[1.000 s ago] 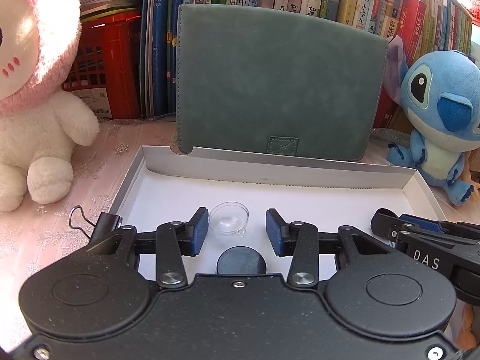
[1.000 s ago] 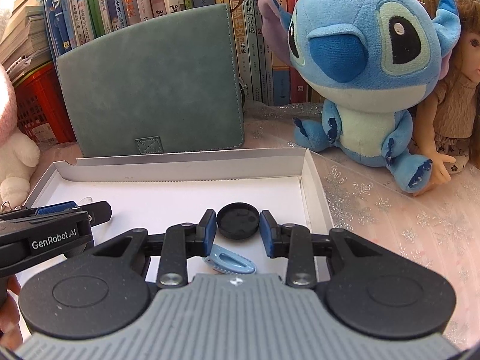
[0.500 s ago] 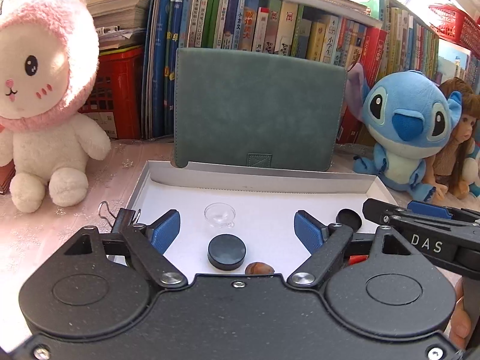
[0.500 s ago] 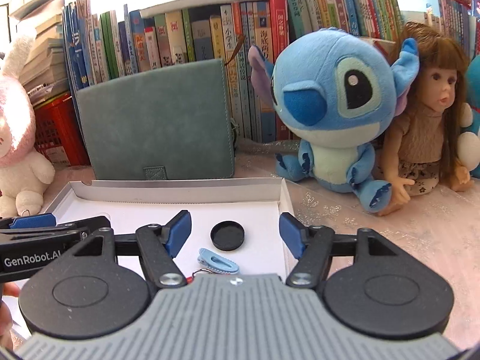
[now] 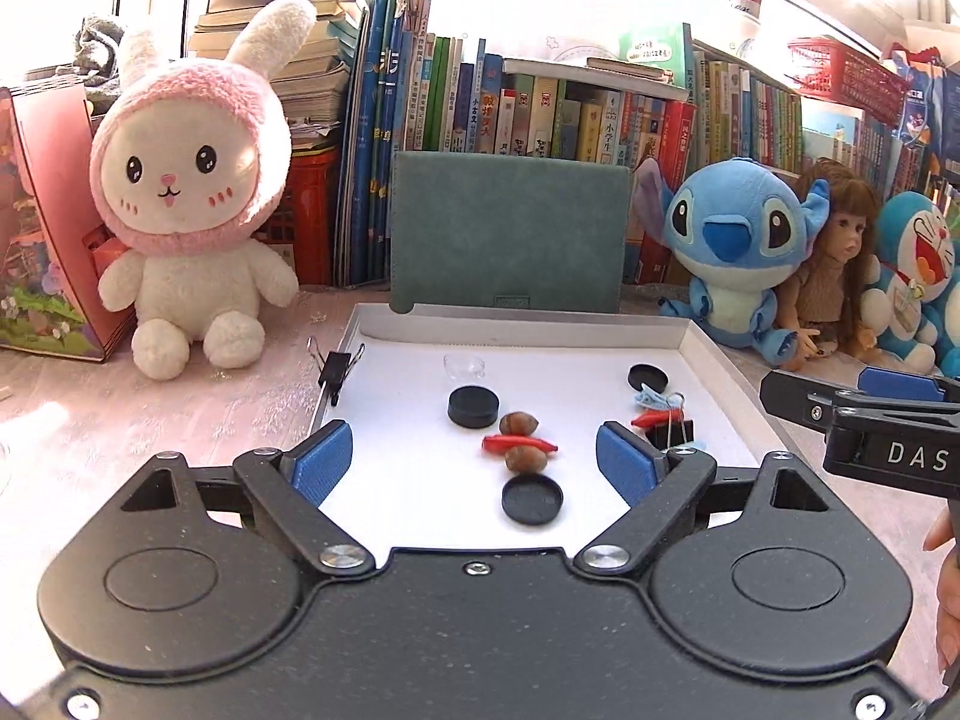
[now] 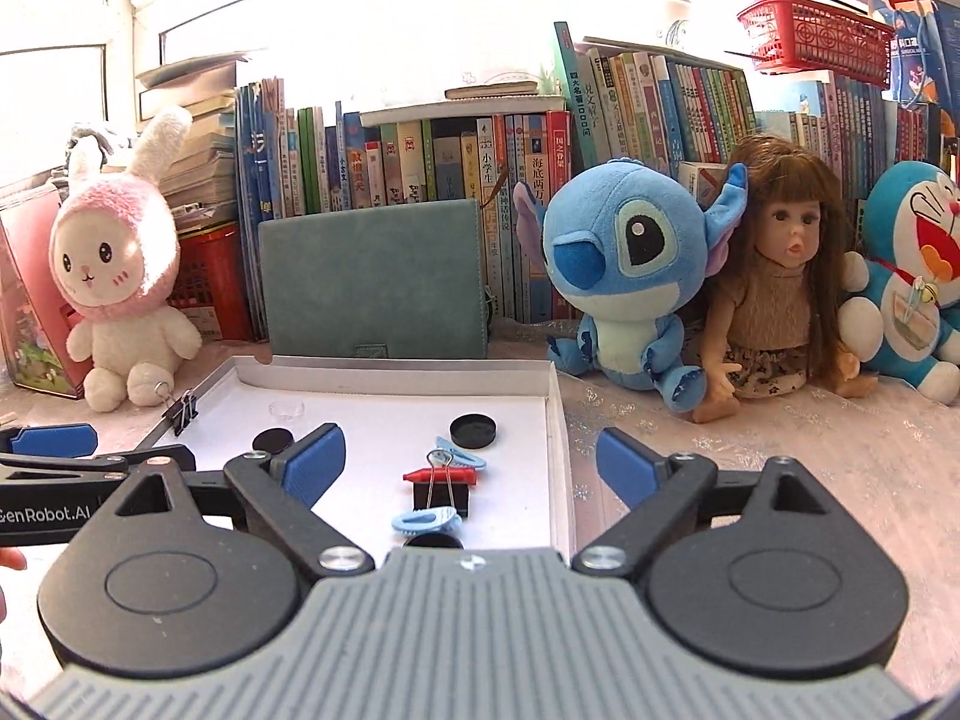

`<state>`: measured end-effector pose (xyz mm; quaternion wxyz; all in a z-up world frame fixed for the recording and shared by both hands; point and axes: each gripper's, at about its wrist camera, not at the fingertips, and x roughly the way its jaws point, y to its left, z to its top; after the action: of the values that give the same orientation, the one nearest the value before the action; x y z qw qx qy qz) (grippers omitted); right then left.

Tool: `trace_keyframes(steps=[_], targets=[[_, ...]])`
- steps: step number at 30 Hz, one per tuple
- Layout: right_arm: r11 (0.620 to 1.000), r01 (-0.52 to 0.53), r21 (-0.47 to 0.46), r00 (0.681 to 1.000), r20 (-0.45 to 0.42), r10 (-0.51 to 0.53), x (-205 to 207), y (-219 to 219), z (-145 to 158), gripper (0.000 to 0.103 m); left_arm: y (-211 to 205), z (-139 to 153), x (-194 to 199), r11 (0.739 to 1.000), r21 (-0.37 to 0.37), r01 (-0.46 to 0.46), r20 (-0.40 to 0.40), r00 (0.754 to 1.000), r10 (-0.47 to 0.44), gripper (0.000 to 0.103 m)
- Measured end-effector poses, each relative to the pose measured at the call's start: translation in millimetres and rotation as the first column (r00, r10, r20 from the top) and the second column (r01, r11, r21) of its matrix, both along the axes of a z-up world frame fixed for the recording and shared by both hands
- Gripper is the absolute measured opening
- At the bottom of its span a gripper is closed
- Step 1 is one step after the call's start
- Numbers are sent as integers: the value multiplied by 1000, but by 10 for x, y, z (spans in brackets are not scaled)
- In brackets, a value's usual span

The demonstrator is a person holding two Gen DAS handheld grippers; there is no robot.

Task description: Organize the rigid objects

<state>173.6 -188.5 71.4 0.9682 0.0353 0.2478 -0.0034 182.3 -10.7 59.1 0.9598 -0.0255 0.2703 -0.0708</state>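
Hovering over the near end of a shallow white box tray [image 5: 708, 354], the left hand-held gripper [image 5: 474, 456] has its blue pads spread wide with nothing between them; its jaws have just been opening. The right hand-held gripper [image 6: 471, 459] hangs over the tray's right wall, likewise spread wide and gripping nothing, its jaws also having just been opening.

Counted from the left wrist view, the tray holds three black round caps: one thick one [image 5: 473, 407] toward the middle, one flat one [image 5: 647, 377] near the far right, and one [image 5: 532, 499] nearest the camera. Two brown hazelnuts [image 5: 519, 423] lie either side of a red chilli-shaped piece [image 5: 519, 443], touching or nearly touching it. A second red chilli-shaped piece [image 5: 657, 417] lies across a black binder clip [image 5: 672, 433] on the right. One clear glass dish [image 5: 464, 366] sits at the far side. From the right wrist view, two light blue hair clips show: one [image 6: 459, 444] just beside the far cap, one [image 6: 426, 521] near the camera.

A second black binder clip [image 5: 336, 369] is clamped on the tray's left wall.

Behind the tray on the tabletop [image 5: 180, 414] stands one green felt folder [image 5: 510, 234], with a row of books [image 5: 540, 114] behind it. Four toys line the back: one pink-hooded bunny plush [image 5: 186, 192], one blue Stitch plush [image 5: 738, 246], one long-haired doll [image 5: 834, 264], and one Doraemon plush [image 5: 918, 276].
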Motion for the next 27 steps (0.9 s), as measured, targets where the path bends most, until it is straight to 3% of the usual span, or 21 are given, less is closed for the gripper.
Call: trace_keyframes(steps=[5,8,11,15,20,25,27], targets=[[999,-10,-41,1000,28,11,-414,97,-117,101,77,-154,-420,1000,-24,-8,-3,1000,8,89],[997,-24,-68,1000,19,25,-588,163,-234,103,70,-321,-600,1000,3,-26,-8,1000,26,90],[997,-33,-72,999,-12,33,-695,200,-371,103,61,-491,-632,998,42,-50,-82,995,54,90],[996,-36,-80,997,-72,30,-736,238,-556,103,120,-641,-637,997,12,-82,-128,988,83,90],[997,-42,-61,992,-118,35,-706,260,-618,103,64,-682,-628,996,52,-69,-109,991,74,93],[997,-43,-56,975,-220,30,-611,300,-734,103,13,-700,-609,996,75,-56,-120,991,64,99],[998,-37,-54,976,-214,25,-621,298,-734,103,0,-705,-595,995,82,-58,-126,990,68,102]])
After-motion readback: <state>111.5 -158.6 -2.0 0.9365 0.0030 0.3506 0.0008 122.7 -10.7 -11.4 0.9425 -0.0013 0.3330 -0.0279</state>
